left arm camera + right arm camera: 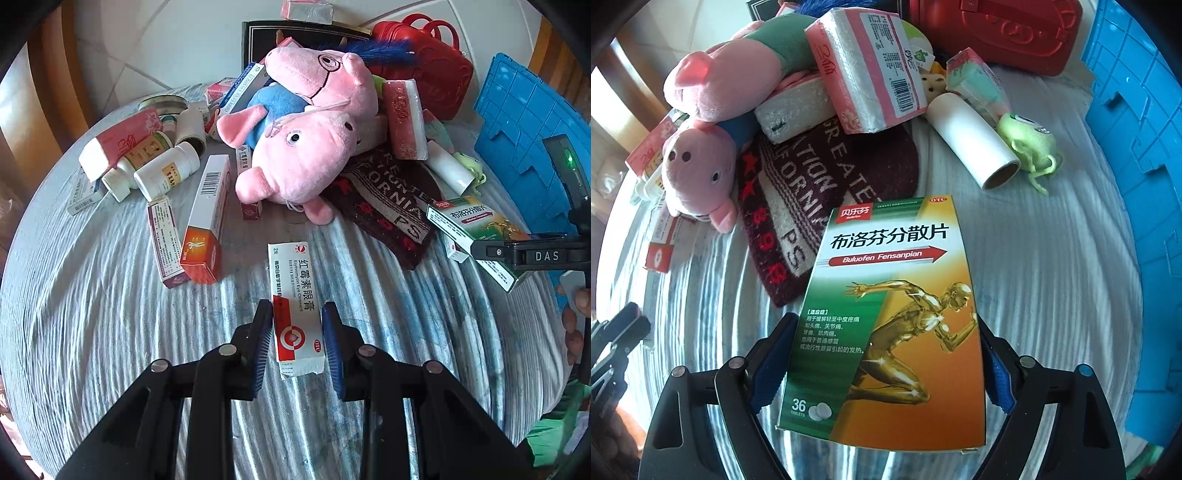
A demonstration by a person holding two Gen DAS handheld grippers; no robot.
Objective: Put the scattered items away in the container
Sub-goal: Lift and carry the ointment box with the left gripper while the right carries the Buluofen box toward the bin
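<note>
Ointment box clamped in left hand-held gripper; right hand-held gripper grips tablet box.

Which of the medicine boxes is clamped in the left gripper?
The narrow white-and-red eye ointment box, pinched between the left gripper pads. The others lie loose on the cloth, except the wide green-and-orange tablet box, in the right gripper.

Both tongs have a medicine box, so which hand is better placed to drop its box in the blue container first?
Likely the right: its tongs hold the ibuprofen box beside the blue container, nearer than the left tongs.
</note>
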